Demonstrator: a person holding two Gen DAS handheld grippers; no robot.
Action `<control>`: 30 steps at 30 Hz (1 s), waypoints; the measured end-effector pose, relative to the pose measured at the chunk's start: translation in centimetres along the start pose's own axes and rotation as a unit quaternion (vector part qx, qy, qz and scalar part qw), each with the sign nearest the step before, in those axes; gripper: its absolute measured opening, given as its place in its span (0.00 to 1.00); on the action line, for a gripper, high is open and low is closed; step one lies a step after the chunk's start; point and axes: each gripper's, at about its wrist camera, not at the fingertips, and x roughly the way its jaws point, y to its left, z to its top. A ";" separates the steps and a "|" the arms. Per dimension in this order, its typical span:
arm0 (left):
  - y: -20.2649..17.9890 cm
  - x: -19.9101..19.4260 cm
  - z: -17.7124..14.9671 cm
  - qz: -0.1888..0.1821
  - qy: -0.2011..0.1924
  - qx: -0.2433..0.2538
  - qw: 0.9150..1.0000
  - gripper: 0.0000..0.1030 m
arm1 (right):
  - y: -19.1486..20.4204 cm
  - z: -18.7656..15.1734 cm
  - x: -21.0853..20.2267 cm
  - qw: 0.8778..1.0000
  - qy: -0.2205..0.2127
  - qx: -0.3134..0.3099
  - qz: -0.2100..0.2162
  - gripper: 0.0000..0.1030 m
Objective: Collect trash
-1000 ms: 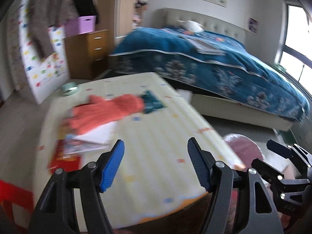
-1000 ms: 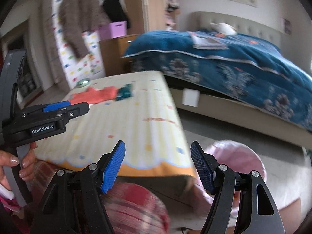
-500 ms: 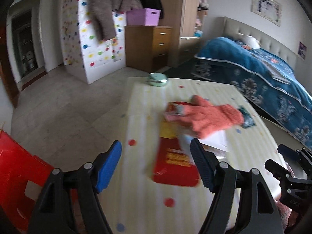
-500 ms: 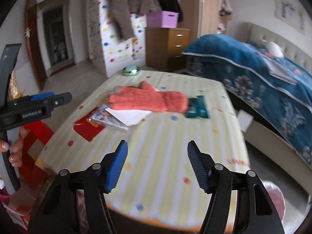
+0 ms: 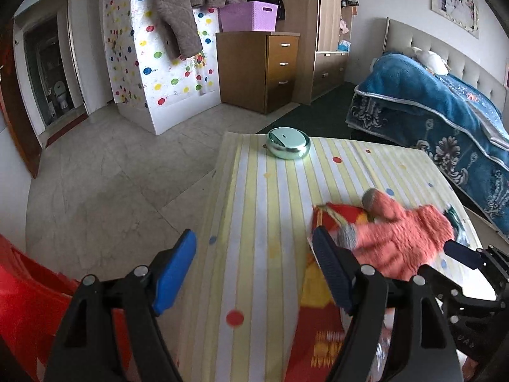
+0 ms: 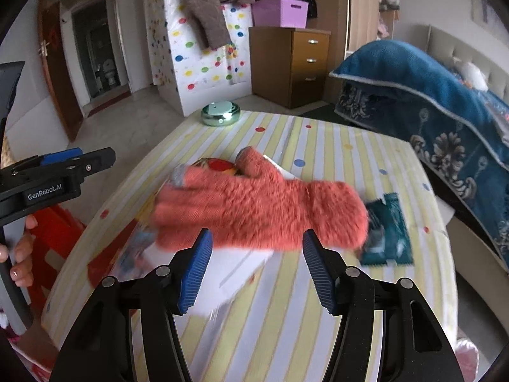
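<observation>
A fuzzy orange glove [image 6: 261, 210] lies on the striped yellow table [image 6: 318, 318], over a white paper [image 6: 235, 261] and a red and yellow wrapper [image 6: 219, 164]. A teal wrapper [image 6: 386, 232] lies at the glove's cuff. My right gripper [image 6: 257, 235] hovers open just short of the glove, with nothing between its fingers. My left gripper [image 5: 253, 234] stands open over the table's left part, with the glove [image 5: 404, 235] to its right and a red packet [image 5: 318, 343] under its right finger. Between its jaws is only tablecloth.
A round green metal tin [image 5: 288, 142] sits at the table's far edge. A red chair [image 5: 28, 286] stands at the left, a blue-covered bed [image 5: 445, 105] at the right, a wooden drawer unit [image 5: 257, 70] behind. A pink bin [image 6: 466, 353] shows at the lower right.
Both views have swung left, away from the bed and the pink bin, onto the table. The glove and wrappers are now much closer. The right jaws have narrowed a little.
</observation>
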 end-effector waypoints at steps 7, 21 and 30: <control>-0.5 1.1 0.2 0.003 0.007 0.008 1.000 0.71 | -0.9 0.9 2.8 0.999 0.027 0.010 0.031 0.56; -0.8 -3.1 -0.1 -0.005 -0.008 0.008 1.000 0.71 | -2.0 -0.1 -7.3 0.997 -0.078 0.005 -0.002 0.13; -6.8 -5.0 -2.5 -0.064 -0.003 0.053 0.996 0.89 | -3.7 -4.3 -13.5 0.994 -0.085 0.023 -0.067 0.13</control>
